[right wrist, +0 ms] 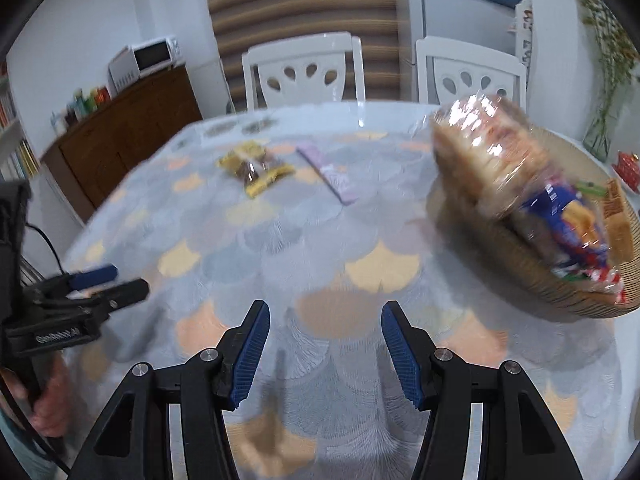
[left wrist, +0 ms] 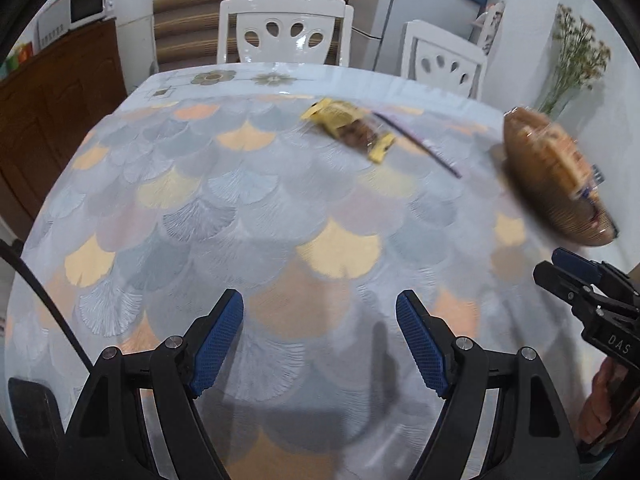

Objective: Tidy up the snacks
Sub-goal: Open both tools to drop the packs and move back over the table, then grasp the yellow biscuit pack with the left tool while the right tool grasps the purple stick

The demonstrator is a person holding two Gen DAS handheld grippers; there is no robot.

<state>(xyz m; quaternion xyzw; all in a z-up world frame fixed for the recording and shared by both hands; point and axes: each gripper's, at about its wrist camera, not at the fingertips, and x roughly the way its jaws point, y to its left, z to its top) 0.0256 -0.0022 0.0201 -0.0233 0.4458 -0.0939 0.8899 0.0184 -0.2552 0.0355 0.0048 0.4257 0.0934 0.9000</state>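
A yellow snack packet (left wrist: 350, 128) (right wrist: 256, 172) and a flat purple snack bar (left wrist: 420, 146) (right wrist: 330, 174) lie on the far part of the patterned tablecloth (left wrist: 240, 220). A woven basket (left wrist: 560, 184) (right wrist: 536, 272) at the right holds a clear-wrapped pack of crackers (right wrist: 500, 168) and other snacks. My left gripper (left wrist: 320, 344) is open and empty above the near table. My right gripper (right wrist: 324, 352) is open and empty, left of the basket. Each gripper shows in the other's view: the right one (left wrist: 580, 280), the left one (right wrist: 108, 284).
Two white chairs (left wrist: 286, 32) (left wrist: 444, 58) stand behind the table. A brown cabinet (left wrist: 48, 112) with a microwave (left wrist: 90, 4) is at the left. A vase of dried flowers (left wrist: 568, 72) and a small red item (right wrist: 626, 164) are at the far right.
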